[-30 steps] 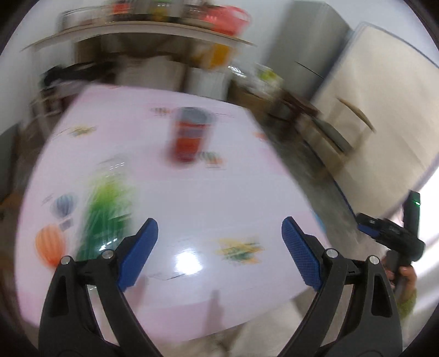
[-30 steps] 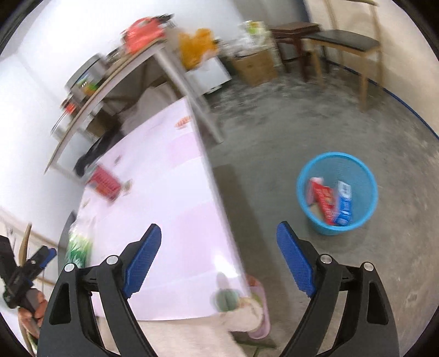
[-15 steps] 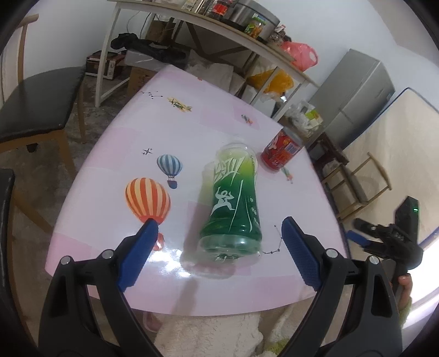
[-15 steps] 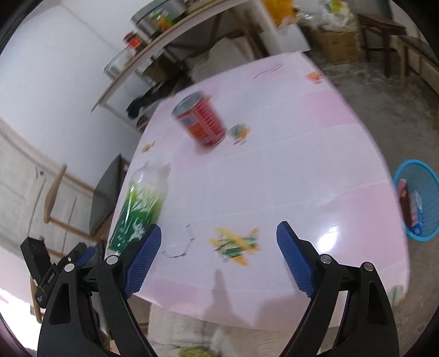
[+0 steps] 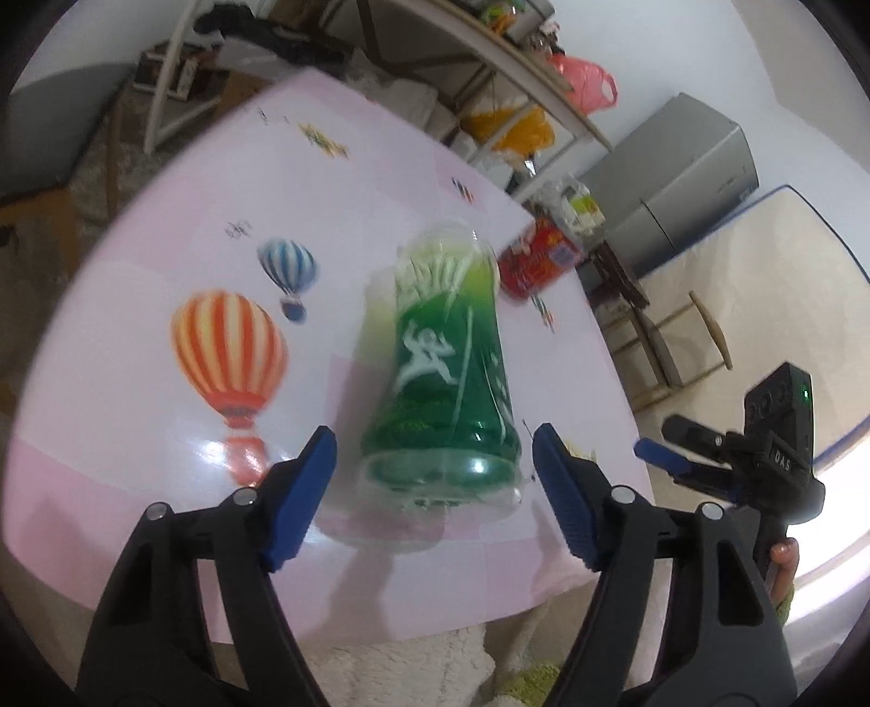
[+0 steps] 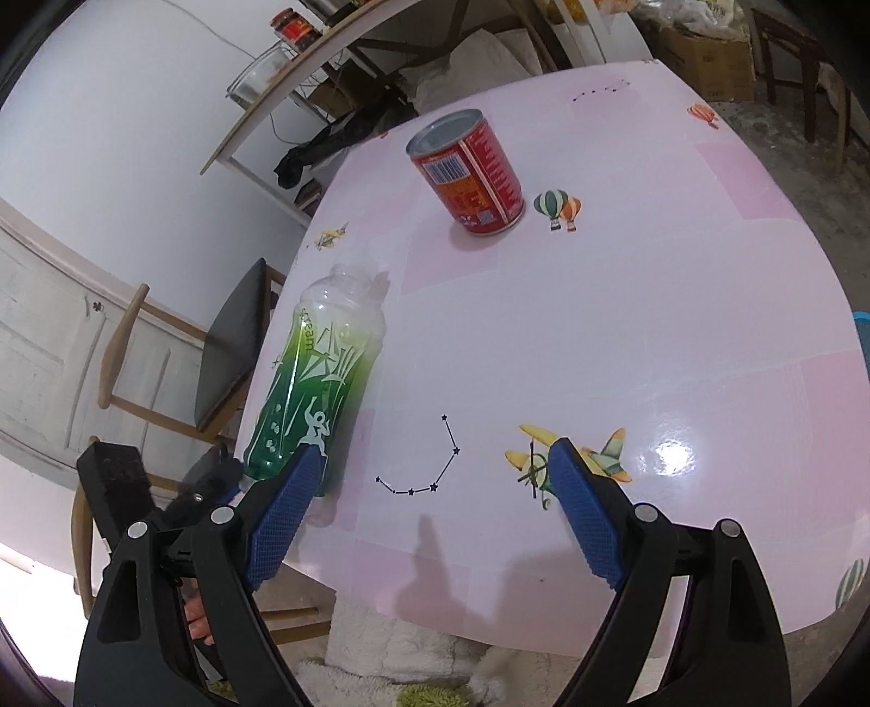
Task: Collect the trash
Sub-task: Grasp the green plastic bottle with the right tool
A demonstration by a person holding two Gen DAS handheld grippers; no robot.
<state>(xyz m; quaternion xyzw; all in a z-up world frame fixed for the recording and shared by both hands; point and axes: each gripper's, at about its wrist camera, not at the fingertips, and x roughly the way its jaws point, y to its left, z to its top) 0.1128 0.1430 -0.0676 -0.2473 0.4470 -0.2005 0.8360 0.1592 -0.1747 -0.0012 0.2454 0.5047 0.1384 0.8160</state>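
Observation:
A clear plastic bottle with a green label (image 5: pixel 446 370) stands on the pink table (image 5: pixel 163 228) near its front edge; it also shows in the right wrist view (image 6: pixel 310 380). My left gripper (image 5: pixel 435 489) is open, its blue pads on either side of the bottle's base, not touching. A red can (image 6: pixel 467 174) stands farther back; in the left wrist view the can (image 5: pixel 538 255) is behind the bottle. My right gripper (image 6: pixel 435 516) is open and empty over the table's front edge, right of the bottle.
A blue trash basket (image 6: pixel 862 332) peeks past the table's right edge. A chair with a dark seat (image 6: pixel 228 337) stands at the table's left side. A shelf with jars (image 6: pixel 304 49) and a grey fridge (image 5: pixel 685 179) stand behind.
My left gripper has moved in on the bottle, whose base now sits between the open pads. My right gripper swung from the floor and basket to over the table.

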